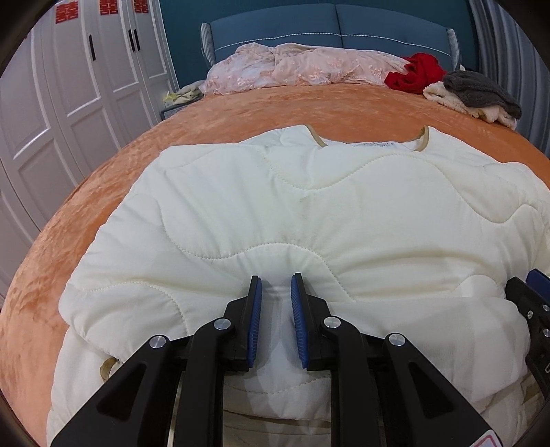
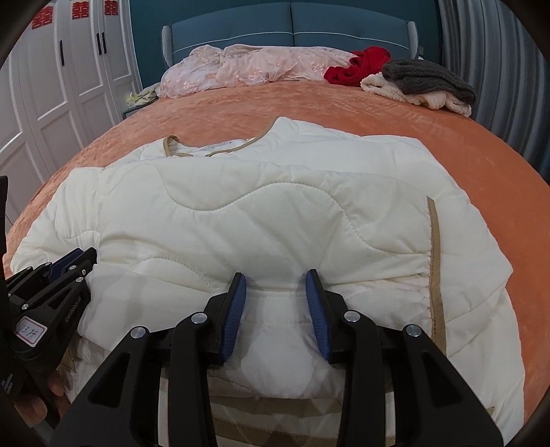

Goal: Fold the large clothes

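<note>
A cream quilted jacket (image 1: 309,213) with tan trim lies on the orange bedspread (image 1: 240,110), sleeves folded over its body, collar toward the headboard. It also shows in the right wrist view (image 2: 275,220). My left gripper (image 1: 276,285) pinches a ridge of the jacket's near hem between its blue pads. My right gripper (image 2: 276,285) stands wider apart at the near hem with a fold of fabric bulging between its pads; it also shows at the right edge of the left wrist view (image 1: 529,299). The left gripper shows at the left edge of the right wrist view (image 2: 65,264).
A pink lace quilt (image 1: 299,65), a red garment (image 1: 416,74) and a grey and cream pile (image 1: 481,93) lie by the blue headboard (image 1: 330,31). White wardrobe doors (image 1: 68,86) stand on the left.
</note>
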